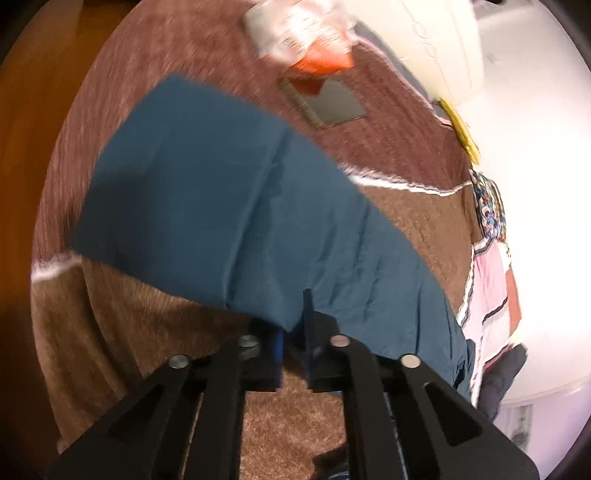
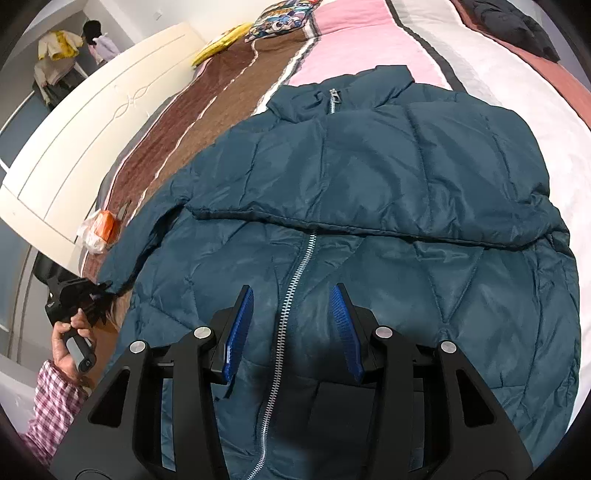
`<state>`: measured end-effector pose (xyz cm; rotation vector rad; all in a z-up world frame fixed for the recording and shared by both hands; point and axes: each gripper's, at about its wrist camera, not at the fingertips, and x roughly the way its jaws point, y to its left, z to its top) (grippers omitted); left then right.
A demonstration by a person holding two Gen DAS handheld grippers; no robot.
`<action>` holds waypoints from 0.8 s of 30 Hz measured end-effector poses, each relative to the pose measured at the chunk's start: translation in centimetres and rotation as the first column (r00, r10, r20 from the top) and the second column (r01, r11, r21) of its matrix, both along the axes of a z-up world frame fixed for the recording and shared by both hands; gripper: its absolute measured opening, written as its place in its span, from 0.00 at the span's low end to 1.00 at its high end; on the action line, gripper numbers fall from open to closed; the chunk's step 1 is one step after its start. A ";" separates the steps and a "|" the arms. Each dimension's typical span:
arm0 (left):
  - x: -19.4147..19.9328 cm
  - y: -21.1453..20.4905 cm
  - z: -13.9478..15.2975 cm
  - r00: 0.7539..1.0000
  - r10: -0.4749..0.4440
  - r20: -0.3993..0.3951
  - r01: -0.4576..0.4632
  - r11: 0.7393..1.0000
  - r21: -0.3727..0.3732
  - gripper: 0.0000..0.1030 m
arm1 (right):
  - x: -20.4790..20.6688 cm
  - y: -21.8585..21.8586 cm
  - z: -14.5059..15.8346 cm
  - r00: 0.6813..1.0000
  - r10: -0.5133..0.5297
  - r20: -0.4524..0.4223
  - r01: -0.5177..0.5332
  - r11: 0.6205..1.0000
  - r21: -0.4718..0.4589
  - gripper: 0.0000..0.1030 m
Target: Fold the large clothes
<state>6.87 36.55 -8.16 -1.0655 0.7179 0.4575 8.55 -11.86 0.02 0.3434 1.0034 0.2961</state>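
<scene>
Your teal puffer jacket (image 2: 369,221) lies front-up on the bed, filling most of the right wrist view. Its long axis runs from 6 o'clock up to the collar (image 2: 343,92) at 12, and the silver zipper (image 2: 291,306) follows that line. One sleeve (image 2: 369,177) is folded across the chest, running from 9 to 3 o'clock. The other sleeve (image 2: 144,236) reaches out toward 8 o'clock, its cuff meeting your left gripper (image 2: 74,295).

Your right gripper (image 2: 291,325) hovers over the lower front with its blue-padded jaws spread wide, one on each side of the zipper, gripping nothing.

In the left wrist view, your left gripper (image 1: 293,350) has its jaws narrow, pinched on the edge of the sleeve (image 1: 240,206), which stretches away toward 11 o'clock. That view is blurred.

The bedcover is a brown blanket (image 2: 229,96) with pale stripes beside a pink and white quilt (image 2: 347,40). A cream headboard (image 2: 88,144) stands at 10 o'clock, with an orange bag (image 2: 103,225) at its foot. A yellow item (image 2: 221,44) and a patterned cushion (image 2: 280,14) lie toward 12, and dark clothing (image 2: 513,26) sits at 1 o'clock.
</scene>
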 end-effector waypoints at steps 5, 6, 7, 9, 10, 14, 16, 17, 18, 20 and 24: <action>0.5 -2.2 6.2 0.995 -0.086 0.049 0.070 0.964 0.257 0.03 | -0.1 -1.4 0.3 1.000 -0.029 0.011 0.029 0.999 0.021 0.43; 0.6 -2.8 7.6 0.992 -0.108 0.059 0.085 0.949 0.304 0.03 | -0.2 -1.6 0.4 0.999 -0.033 0.015 0.033 0.999 0.023 0.43; 0.9 -3.7 9.2 0.988 -0.136 0.076 0.101 0.930 0.354 0.03 | -0.2 -2.0 0.6 0.999 -0.040 0.023 0.040 0.999 0.027 0.43; 1.4 -5.3 11.8 0.977 -0.184 0.104 0.124 0.897 0.425 0.03 | -0.4 -2.6 0.9 0.998 -0.051 0.032 0.050 0.998 0.033 0.43; 1.8 -6.4 13.4 0.969 -0.217 0.121 0.138 0.875 0.465 0.03 | -0.6 -3.0 1.0 0.997 -0.060 0.038 0.058 0.998 0.037 0.43; 3.4 -11.4 19.0 0.914 -0.364 0.177 0.199 0.785 0.586 0.03 | -1.0 -5.0 1.4 0.994 -0.096 0.052 0.093 0.994 0.055 0.43; 4.4 -14.8 21.5 0.864 -0.463 0.199 0.251 0.737 0.628 0.03 | -1.3 -6.2 1.6 0.991 -0.120 0.059 0.116 0.991 0.066 0.43; 4.5 -16.1 22.2 0.845 -0.495 0.203 0.268 0.720 0.640 0.03 | -1.4 -6.9 1.7 0.989 -0.135 0.063 0.130 0.989 0.072 0.43; 4.7 -17.8 22.8 0.818 -0.536 0.208 0.292 0.700 0.652 0.03 | -1.6 -7.7 1.8 0.986 -0.152 0.068 0.147 0.986 0.078 0.43; 5.4 -21.5 23.7 0.751 -0.627 0.205 0.359 0.649 0.671 0.03 | -1.9 -9.1 2.0 0.980 -0.182 0.074 0.176 0.980 0.088 0.43; 6.8 -29.1 22.3 0.627 -0.767 0.140 0.497 0.531 0.687 0.03 | -2.6 -12.4 1.9 0.965 -0.252 0.074 0.243 0.964 0.111 0.43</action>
